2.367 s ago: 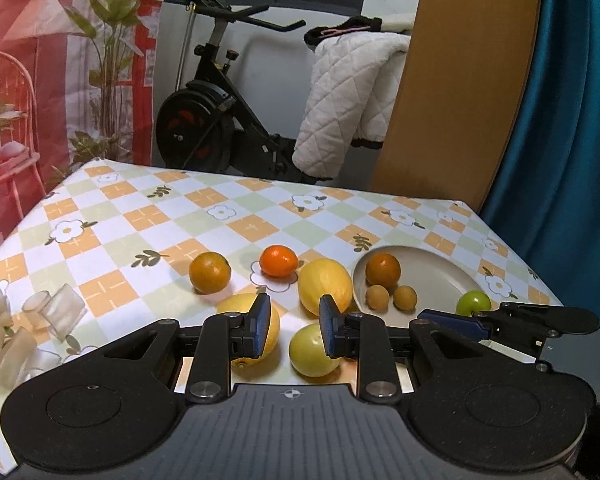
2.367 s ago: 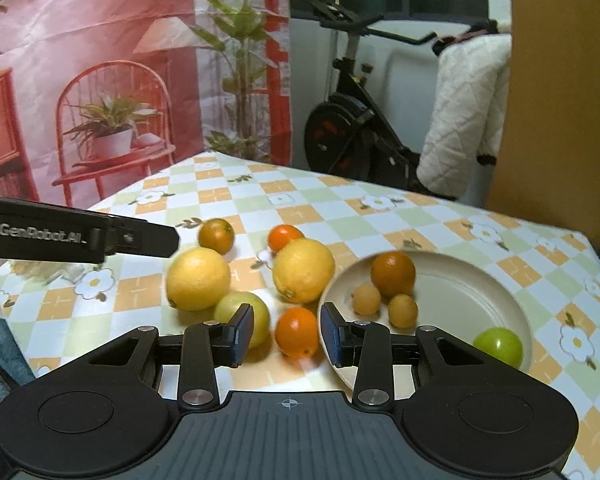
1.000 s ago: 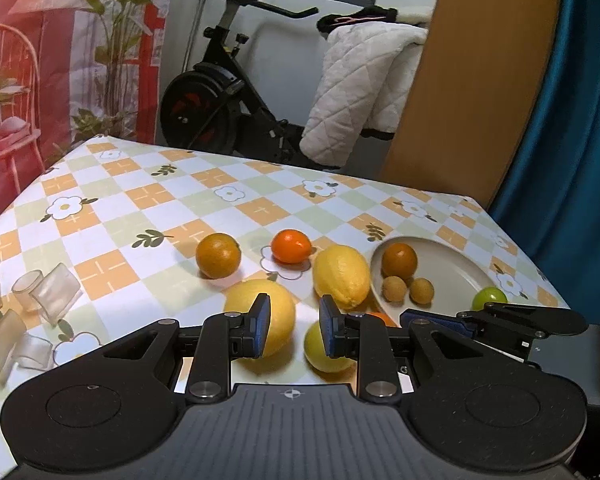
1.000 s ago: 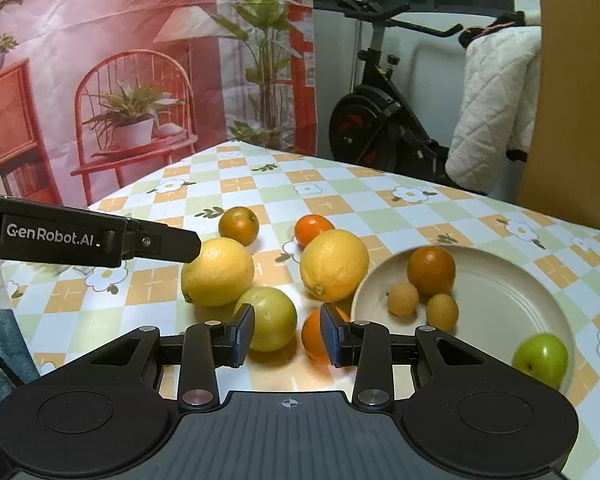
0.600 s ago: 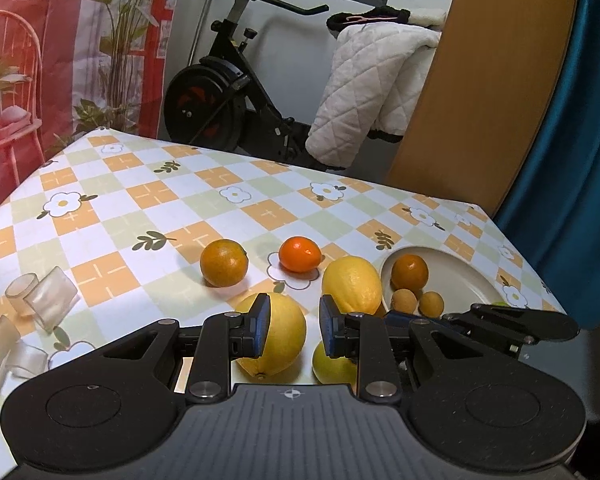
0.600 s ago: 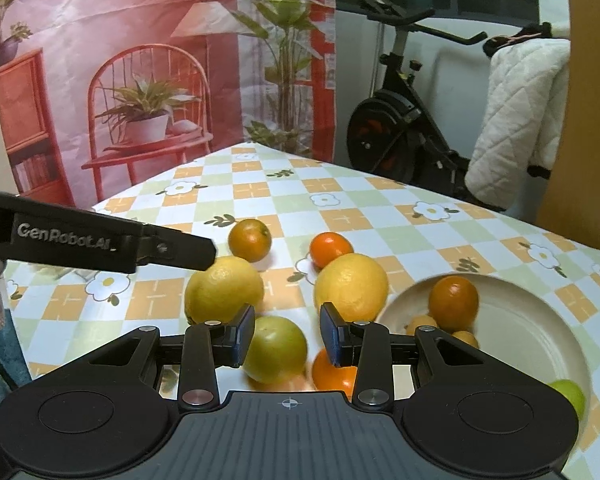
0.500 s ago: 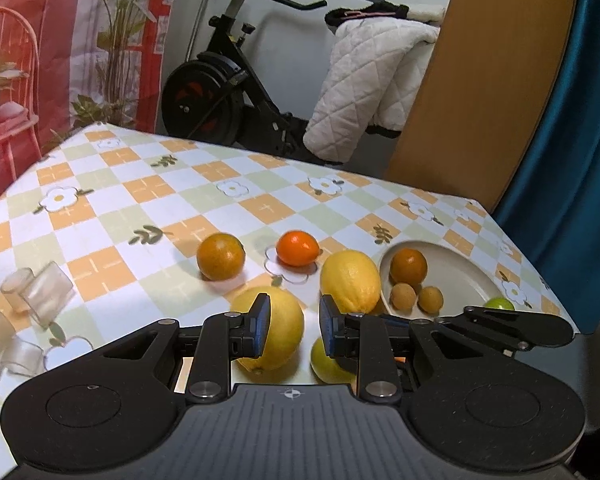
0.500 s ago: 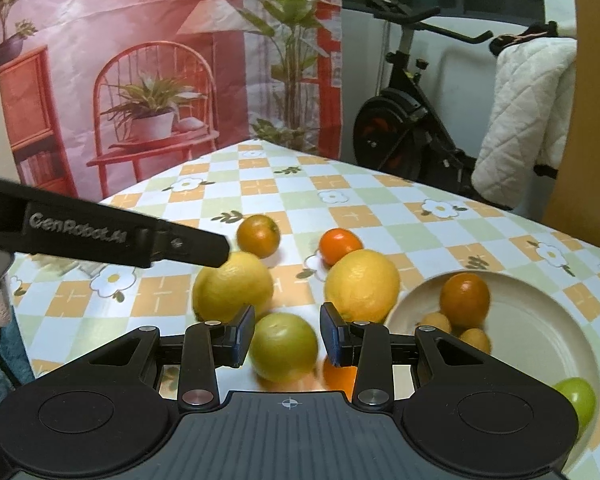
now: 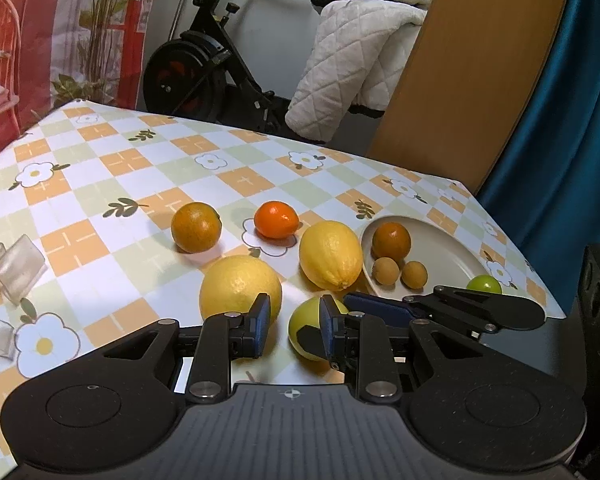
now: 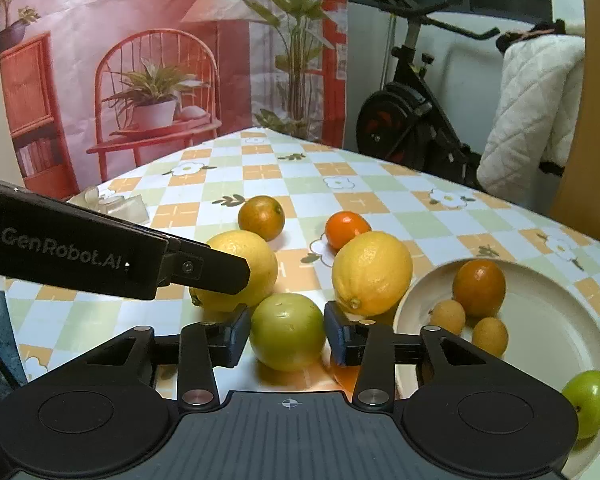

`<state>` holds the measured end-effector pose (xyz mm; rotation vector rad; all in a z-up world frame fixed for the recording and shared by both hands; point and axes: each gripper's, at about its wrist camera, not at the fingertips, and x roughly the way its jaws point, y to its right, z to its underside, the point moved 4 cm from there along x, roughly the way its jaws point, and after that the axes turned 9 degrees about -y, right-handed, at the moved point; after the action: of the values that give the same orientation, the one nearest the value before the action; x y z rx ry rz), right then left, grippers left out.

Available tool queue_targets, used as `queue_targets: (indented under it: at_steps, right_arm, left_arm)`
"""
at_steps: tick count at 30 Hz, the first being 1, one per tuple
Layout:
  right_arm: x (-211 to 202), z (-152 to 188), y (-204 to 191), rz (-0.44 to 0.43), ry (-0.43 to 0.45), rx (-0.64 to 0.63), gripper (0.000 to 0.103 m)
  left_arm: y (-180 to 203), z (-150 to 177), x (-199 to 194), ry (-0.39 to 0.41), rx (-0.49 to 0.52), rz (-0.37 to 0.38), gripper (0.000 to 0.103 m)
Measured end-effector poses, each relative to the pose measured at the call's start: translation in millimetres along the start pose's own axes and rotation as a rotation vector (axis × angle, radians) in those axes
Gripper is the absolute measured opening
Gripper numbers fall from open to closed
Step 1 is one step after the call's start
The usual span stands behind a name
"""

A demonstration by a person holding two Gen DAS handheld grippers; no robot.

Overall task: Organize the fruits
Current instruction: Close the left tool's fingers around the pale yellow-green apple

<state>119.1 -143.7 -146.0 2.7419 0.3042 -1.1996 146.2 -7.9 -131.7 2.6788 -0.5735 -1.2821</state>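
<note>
A pale green fruit (image 10: 286,332) lies on the checked tablecloth between the jaws of my right gripper (image 10: 286,336). The jaws are opening, and their pads stand close at its sides. Behind it lie two lemons (image 10: 372,272) (image 10: 256,256) and two oranges (image 10: 261,217) (image 10: 347,227). To the right, the beige plate (image 10: 540,320) holds an orange (image 10: 479,288), two small tan fruits (image 10: 447,316) and a green fruit (image 10: 590,398). My left gripper (image 9: 294,326) hovers shut and empty in front of the near lemon (image 9: 240,288); one of its fingers (image 10: 204,268) crosses the right wrist view.
Clear plastic pieces (image 9: 16,268) lie at the table's left side. A small orange (image 10: 346,380) peeks out under my right finger, beside the plate. The table's far edge is close to an exercise bike (image 9: 204,64), a white quilt (image 9: 348,60) and a wooden panel (image 9: 468,72).
My right gripper has slid left from the small orange and forward, so the green fruit now sits between its slightly wider jaws. The left gripper has hardly moved and stays shut.
</note>
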Motion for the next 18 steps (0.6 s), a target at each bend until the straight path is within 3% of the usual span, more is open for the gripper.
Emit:
queue_targets:
  at_steps: [7,12,13,16,18]
  right_arm:
    - [4.3,1.0,0.3,-0.008,-0.019,0.002,0.045]
    - [-1.6,6.3,-5.6,-0.025,-0.028,-0.024,0.04]
    - [-3.6,7.8,-7.0,-0.029,-0.029,-0.026,0.04]
    - [-8.8,11.5,-10.6,-0.04,-0.032,-0.032,0.04]
    - [-12.1,13.1,-12.6,-0.046,-0.037,-0.035,0.04]
  left_arm:
    - [4.5,3.2,3.9,-0.025,0.008,0.024,0.028]
    - [5.0,5.1,6.5,-0.047,-0.003,0.045,0.028]
    - [4.8,5.6,7.3,-0.052,-0.007,0.051,0.029]
    - [3.7,6.8,10.9,-0.071,-0.021,0.055,0.048]
    - [3.3,8.0,11.8,-0.079,-0.024,0.061,0.048]
